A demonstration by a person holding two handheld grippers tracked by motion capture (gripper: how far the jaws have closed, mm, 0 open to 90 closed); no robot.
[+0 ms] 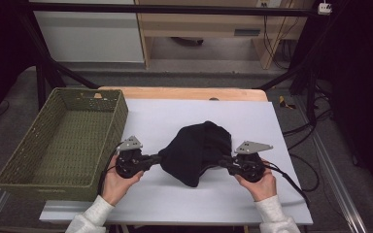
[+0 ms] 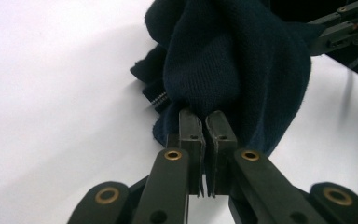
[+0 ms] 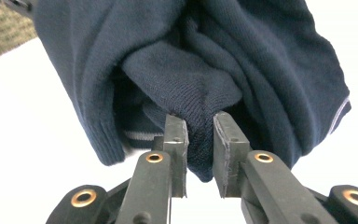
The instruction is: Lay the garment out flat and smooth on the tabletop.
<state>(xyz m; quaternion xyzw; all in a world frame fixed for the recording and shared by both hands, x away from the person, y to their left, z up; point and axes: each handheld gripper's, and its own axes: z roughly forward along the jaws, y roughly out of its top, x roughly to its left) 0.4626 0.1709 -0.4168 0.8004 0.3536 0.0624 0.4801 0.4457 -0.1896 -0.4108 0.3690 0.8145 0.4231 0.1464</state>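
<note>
White tabletop; both tools clamp the dark sweater; its zipper shows leftward.

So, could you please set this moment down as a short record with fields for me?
Work in hand: a dark knitted garment gripped from both sides
Left tongs: shut on a fold at the garment's left edge
Right tongs: clamped on a thicker fold at its right edge
Garment: bunched between the two tongs, sagging in the middle
Surface: white sheet over a wooden table
Woven basket: green, at the table's left, nothing in it
Hands: left hand and right hand in light sleeves
</note>
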